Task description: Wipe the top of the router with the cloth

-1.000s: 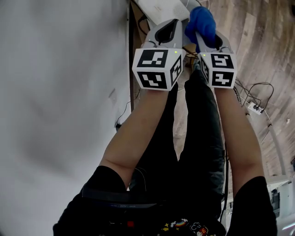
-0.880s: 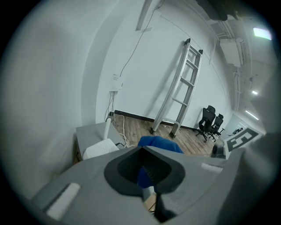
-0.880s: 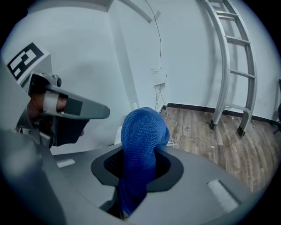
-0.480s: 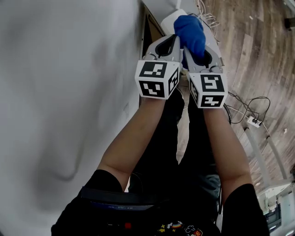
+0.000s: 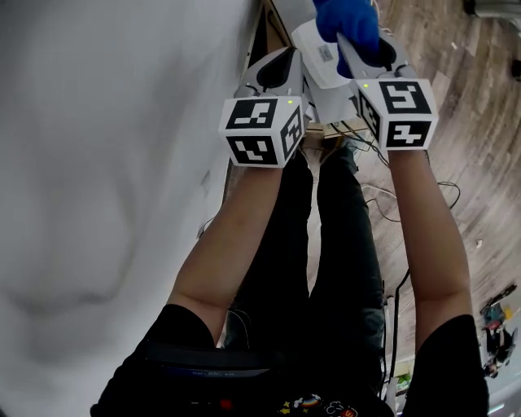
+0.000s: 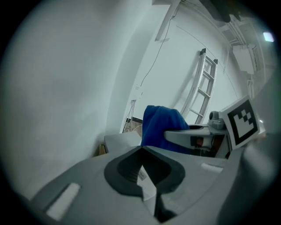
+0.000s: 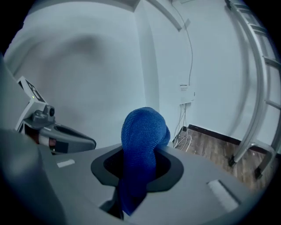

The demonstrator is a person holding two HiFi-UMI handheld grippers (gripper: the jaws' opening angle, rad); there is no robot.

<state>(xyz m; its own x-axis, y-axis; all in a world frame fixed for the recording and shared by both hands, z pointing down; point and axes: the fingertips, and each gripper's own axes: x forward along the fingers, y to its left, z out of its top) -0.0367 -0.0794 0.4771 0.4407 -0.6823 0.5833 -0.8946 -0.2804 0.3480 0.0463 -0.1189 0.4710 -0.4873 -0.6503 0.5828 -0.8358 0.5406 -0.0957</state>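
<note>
In the head view, the white router (image 5: 321, 69) shows at the top between my two grippers. My left gripper (image 5: 285, 65) is shut, and a white edge with a small label, seemingly the router's, sits between its jaws (image 6: 145, 178). The router's pale body (image 6: 118, 141) shows just beyond them. The blue cloth (image 5: 346, 20) bulges out of my right gripper (image 5: 358, 41), which is shut on it (image 7: 136, 176). The cloth (image 7: 142, 136) hangs over the router's right side. From the left gripper view, the cloth (image 6: 160, 125) and the right gripper (image 6: 189, 134) stand close on the right.
A white wall (image 5: 106, 163) fills the left side. Wooden floor (image 5: 456, 81) with loose cables (image 5: 383, 195) lies to the right, below my legs in black trousers (image 5: 342, 244). A metal ladder (image 6: 202, 88) leans on the far wall, and wires (image 7: 184, 136) run down to the skirting.
The two grippers have drawn apart. The right one has gone up and to the right with the cloth, and more of the router's white surface now shows between them.
</note>
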